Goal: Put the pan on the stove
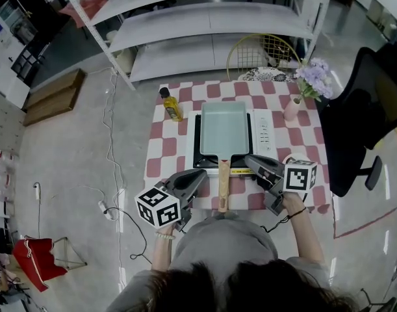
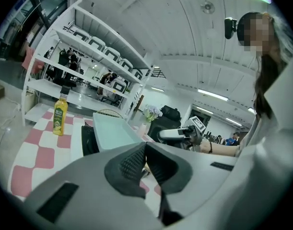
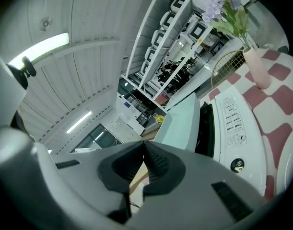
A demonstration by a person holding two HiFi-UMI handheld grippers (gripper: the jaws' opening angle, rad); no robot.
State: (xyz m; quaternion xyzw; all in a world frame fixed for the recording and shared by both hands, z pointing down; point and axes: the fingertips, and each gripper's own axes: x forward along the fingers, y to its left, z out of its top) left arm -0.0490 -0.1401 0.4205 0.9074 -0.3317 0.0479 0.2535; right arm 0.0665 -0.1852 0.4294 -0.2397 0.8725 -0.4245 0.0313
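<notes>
On the checkered table [image 1: 160, 142], the pan [image 1: 224, 129] sits on the stove [image 1: 264, 132], its wooden handle [image 1: 223, 188] pointing toward the person. The left gripper [image 1: 202, 173] and right gripper [image 1: 247, 160] flank the handle, both with jaws pressed together and holding nothing.

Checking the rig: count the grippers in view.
2: left gripper left of the pan handle, right gripper right of it. Both shut and empty. None hidden.
</notes>
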